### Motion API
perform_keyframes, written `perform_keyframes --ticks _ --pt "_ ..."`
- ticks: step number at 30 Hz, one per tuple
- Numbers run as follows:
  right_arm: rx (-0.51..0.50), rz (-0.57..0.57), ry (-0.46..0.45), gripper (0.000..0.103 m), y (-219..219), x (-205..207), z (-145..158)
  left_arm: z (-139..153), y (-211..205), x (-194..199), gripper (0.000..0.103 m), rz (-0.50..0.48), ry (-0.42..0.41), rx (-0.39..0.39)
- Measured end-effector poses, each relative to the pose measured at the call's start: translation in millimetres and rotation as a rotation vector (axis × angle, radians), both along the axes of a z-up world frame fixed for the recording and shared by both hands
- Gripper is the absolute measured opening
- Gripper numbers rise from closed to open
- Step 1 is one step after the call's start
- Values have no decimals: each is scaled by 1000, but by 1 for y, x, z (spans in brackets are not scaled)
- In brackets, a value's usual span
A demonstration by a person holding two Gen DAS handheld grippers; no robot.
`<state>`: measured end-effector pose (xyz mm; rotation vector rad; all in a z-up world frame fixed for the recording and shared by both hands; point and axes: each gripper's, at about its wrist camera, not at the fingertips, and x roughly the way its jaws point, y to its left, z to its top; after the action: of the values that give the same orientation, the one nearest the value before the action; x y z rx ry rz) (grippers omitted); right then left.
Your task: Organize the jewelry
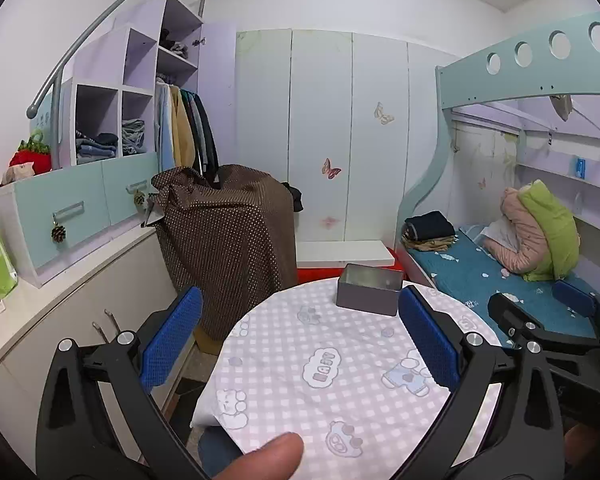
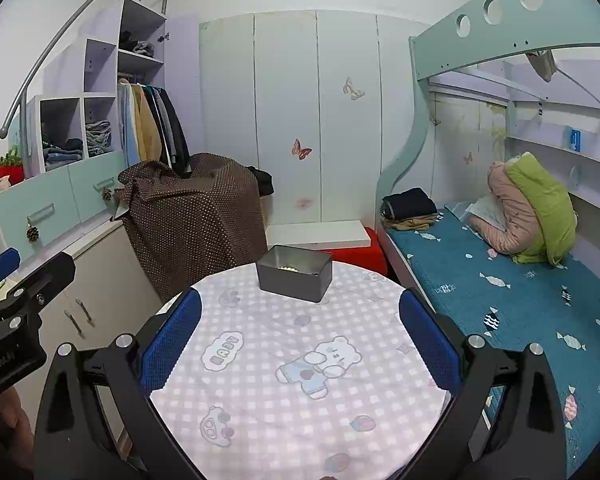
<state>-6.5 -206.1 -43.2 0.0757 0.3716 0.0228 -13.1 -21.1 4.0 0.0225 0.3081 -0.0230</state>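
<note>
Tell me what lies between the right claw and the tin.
Nothing but bare checked tablecloth. In the right wrist view, the open right claw faces the tin with only printed cartoons on the cloth between them.

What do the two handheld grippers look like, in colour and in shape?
The left gripper and right gripper match: black angular plastic frames with silver round bolts, each carrying two flat fingers covered in blue dimpled padding. White lettering marks the left gripper's body in the right wrist view.
</note>
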Motion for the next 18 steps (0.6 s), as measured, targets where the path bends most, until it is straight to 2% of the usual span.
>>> perform_keyframes --ticks 4,18 --pt "-9 0 -3 95 4 -1 2 -1 -1 0 98 18 6 11" --pt "-10 -8 -2 95 4 -3 3 -4 0 -1 98 -4 20 -24"
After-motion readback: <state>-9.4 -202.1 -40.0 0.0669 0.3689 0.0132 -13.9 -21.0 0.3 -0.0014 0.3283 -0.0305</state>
